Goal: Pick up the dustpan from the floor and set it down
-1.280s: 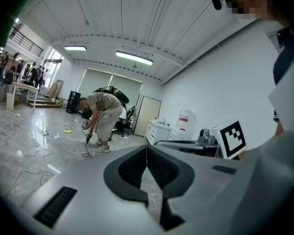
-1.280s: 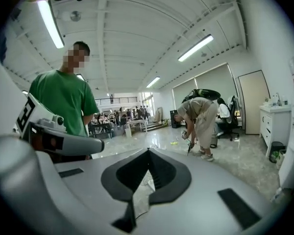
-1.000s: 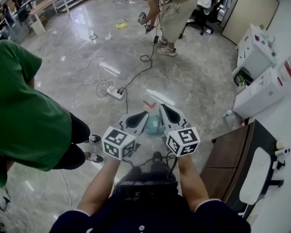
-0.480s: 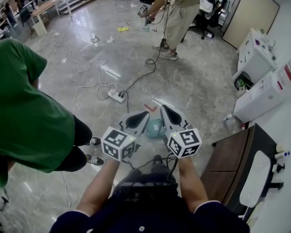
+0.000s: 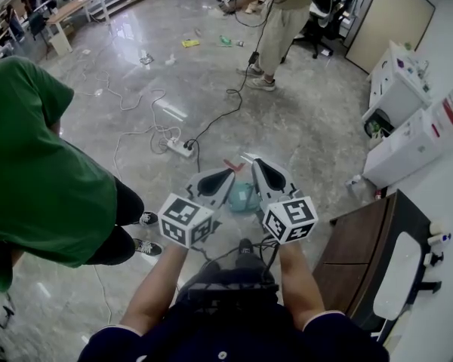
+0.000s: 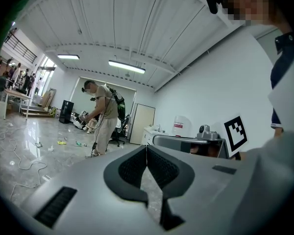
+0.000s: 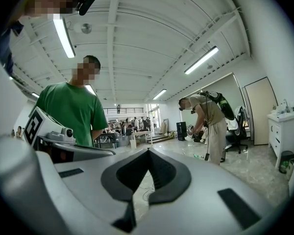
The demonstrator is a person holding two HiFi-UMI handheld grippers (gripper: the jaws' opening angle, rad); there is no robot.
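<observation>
Approach step, nothing picked up yet. Left gripper (image 5: 225, 176) and right gripper (image 5: 257, 164) are held level, jaws together and empty (both gripper views agree). The dustpan (image 5: 241, 197), probably the half-hidden teal shape, lies on the floor (image 5: 302, 127) between them. Next: lower, open, close on its handle.

A large open lab or workshop hall is being shown. A polished stone floor (image 5: 302, 127) is being crossed by loose cables (image 5: 219, 115) and a power strip (image 5: 178, 147). The white ribbed ceiling (image 6: 137, 23) is being lit by tube lights (image 7: 63, 35). Work tables (image 5: 72, 10), white cabinets (image 5: 396, 89) and an office chair (image 5: 325, 21) are being kept along the edges (a railed upper gallery (image 7: 118, 111) is being glimpsed at the far end).
</observation>
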